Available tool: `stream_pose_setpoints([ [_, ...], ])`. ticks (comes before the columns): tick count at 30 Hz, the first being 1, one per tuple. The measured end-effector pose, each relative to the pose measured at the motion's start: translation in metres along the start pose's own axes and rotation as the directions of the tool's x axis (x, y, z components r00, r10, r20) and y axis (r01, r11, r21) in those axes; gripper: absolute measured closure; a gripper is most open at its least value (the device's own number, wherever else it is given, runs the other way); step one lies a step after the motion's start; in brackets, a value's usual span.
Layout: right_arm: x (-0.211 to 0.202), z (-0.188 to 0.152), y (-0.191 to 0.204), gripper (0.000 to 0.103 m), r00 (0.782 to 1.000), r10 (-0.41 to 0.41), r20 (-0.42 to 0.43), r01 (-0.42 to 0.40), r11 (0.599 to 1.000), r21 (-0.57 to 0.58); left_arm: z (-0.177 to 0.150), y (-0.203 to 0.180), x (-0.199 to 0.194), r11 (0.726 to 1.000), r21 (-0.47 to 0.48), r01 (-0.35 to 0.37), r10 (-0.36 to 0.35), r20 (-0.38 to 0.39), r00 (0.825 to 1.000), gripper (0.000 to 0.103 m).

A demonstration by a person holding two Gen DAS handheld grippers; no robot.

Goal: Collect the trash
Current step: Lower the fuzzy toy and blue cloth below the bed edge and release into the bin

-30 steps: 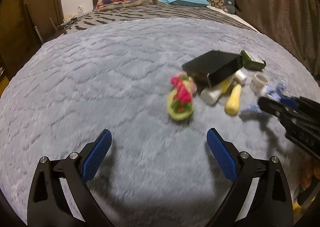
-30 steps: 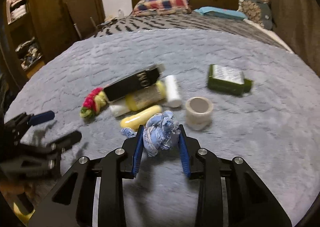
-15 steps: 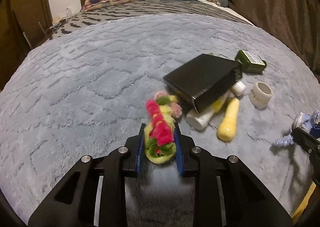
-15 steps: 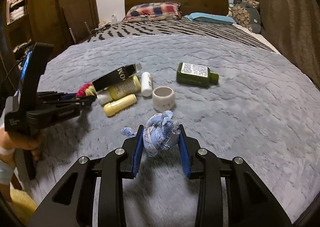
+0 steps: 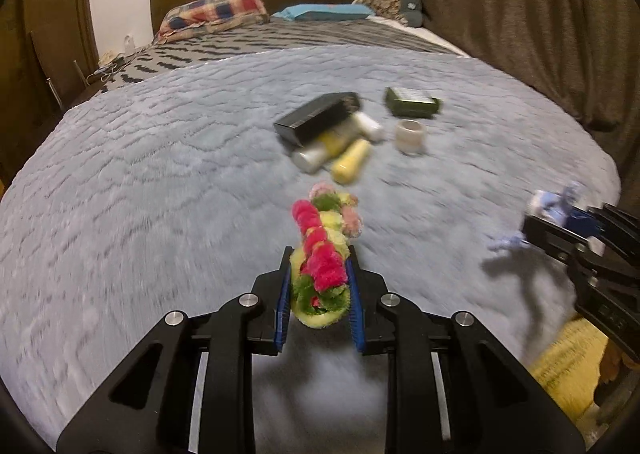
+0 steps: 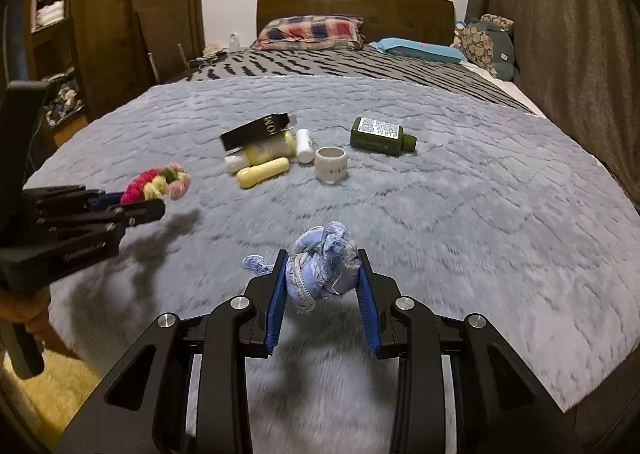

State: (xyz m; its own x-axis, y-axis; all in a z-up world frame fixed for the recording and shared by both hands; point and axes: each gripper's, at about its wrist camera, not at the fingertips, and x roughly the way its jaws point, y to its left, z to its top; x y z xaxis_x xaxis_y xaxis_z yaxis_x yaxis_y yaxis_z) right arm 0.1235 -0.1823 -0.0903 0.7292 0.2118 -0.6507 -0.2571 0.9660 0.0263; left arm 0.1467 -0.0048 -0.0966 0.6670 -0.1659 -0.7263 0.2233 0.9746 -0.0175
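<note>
We have a piece of trash in each hand; the left gripper (image 5: pixel 319 286) has its fingers clamped on the fuzzy pink, yellow and green ring (image 5: pixel 322 250), held clear above the grey blanket (image 5: pixel 140 182), and the right gripper (image 6: pixel 323 294) has its fingers clamped on the crumpled blue fabric scrap (image 6: pixel 322 268), also off the blanket; so we judge the step in hand to be the carrying away of these two pieces. No bin shows in either view, so the next move calls for finding it, perhaps off the foot of the bed, keeping both grips firm on these soft things; the black box (image 6: pixel 256 130), the yellow tube (image 6: pixel 262 173), the small white cup (image 6: pixel 331 164) and the green bottle (image 6: pixel 380 135) lie on the blanket, left for later trips.
</note>
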Motion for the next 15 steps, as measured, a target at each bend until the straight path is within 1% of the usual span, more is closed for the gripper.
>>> stream_pose_setpoints([
  [7,-0.036,-0.028,0.009,0.070,1.000,0.008,0.007,-0.008,1.000,-0.016,-0.042,-0.025,-0.044,0.999,-0.004,0.050,-0.050,0.028,0.998,0.081],
  [12,-0.057,-0.051,0.012,0.070,1.000,0.025,-0.002,-0.025,1.000,-0.009,-0.073,-0.038,-0.063,0.997,-0.008,0.071,-0.070,0.021,0.997,0.081],
  [15,-0.064,-0.062,0.014,0.070,0.999,0.035,-0.010,-0.035,0.999,-0.003,-0.094,-0.047,-0.072,0.996,-0.008,0.090,-0.090,0.003,0.996,0.081],
])
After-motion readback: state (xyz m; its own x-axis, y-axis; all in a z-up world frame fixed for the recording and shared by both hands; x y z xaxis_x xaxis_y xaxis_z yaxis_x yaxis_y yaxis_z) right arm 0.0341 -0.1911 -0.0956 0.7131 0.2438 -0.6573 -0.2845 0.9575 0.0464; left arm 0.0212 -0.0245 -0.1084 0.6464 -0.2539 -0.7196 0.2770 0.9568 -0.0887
